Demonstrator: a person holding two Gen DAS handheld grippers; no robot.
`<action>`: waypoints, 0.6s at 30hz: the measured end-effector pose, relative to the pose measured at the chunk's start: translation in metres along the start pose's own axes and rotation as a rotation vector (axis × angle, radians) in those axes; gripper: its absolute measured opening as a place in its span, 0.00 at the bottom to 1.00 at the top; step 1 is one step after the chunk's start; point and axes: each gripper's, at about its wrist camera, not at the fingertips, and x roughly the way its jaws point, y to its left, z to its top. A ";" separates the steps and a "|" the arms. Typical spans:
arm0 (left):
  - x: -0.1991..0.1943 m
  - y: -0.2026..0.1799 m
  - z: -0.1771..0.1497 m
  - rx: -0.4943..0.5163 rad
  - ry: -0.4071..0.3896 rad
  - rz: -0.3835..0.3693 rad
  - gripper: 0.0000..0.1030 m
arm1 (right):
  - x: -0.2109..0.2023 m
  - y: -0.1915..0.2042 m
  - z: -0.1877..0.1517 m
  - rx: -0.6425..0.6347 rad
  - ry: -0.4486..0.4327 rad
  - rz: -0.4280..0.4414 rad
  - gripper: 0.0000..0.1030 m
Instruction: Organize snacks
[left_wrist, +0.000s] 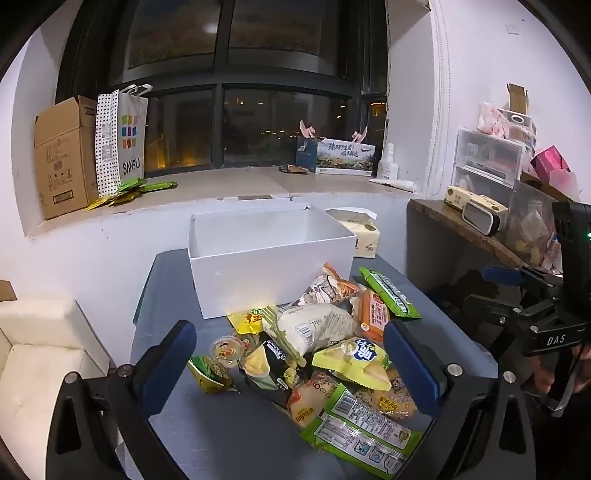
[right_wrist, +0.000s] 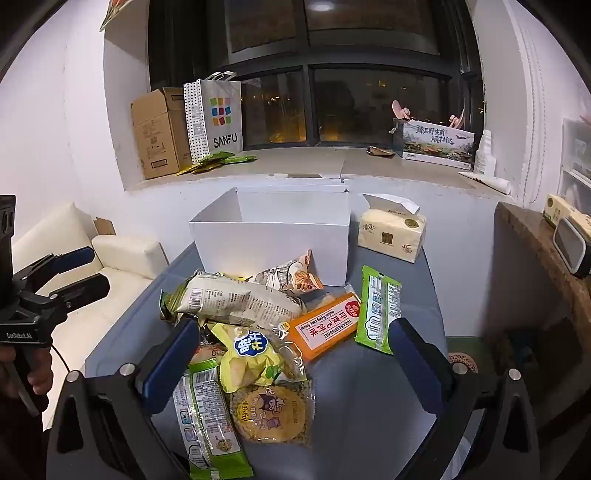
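The left gripper (left_wrist: 288, 363) hovered over the near end of the snack pile (left_wrist: 325, 343) with its jaws spread wide and nothing between them; the right gripper (right_wrist: 291, 363) hung the same way, jaws spread and empty, above the near right part of the heap. The snacks lay loose on the grey bench (right_wrist: 369, 398), overlapping one another: a yellow-green chip bag (right_wrist: 251, 354) lay over a round biscuit in clear wrap (right_wrist: 269, 413), with a long green-edged packet (right_wrist: 207, 417) just beside them at the near edge. Farther in lay an orange flat pack with red lettering (right_wrist: 325, 328), a pale bag with a barcode (right_wrist: 236, 299), and a green-edged bar (right_wrist: 380, 310) off to the right, apart from the main heap. A small clear cup (left_wrist: 227, 349) sat at the pile's left edge. Behind the pile stood a white box (right_wrist: 273, 240), open at the top, its visible interior bare. A tissue pack (right_wrist: 391, 232) stood just right of the box.
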 end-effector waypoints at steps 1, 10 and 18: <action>0.001 0.001 0.000 -0.003 0.002 0.004 1.00 | 0.000 0.001 0.000 -0.008 -0.001 -0.005 1.00; -0.005 0.002 0.003 -0.017 -0.007 0.001 1.00 | 0.000 0.001 -0.001 -0.006 -0.003 -0.007 1.00; -0.008 0.004 0.004 -0.022 -0.008 0.003 1.00 | 0.000 -0.002 -0.001 -0.002 -0.005 -0.003 1.00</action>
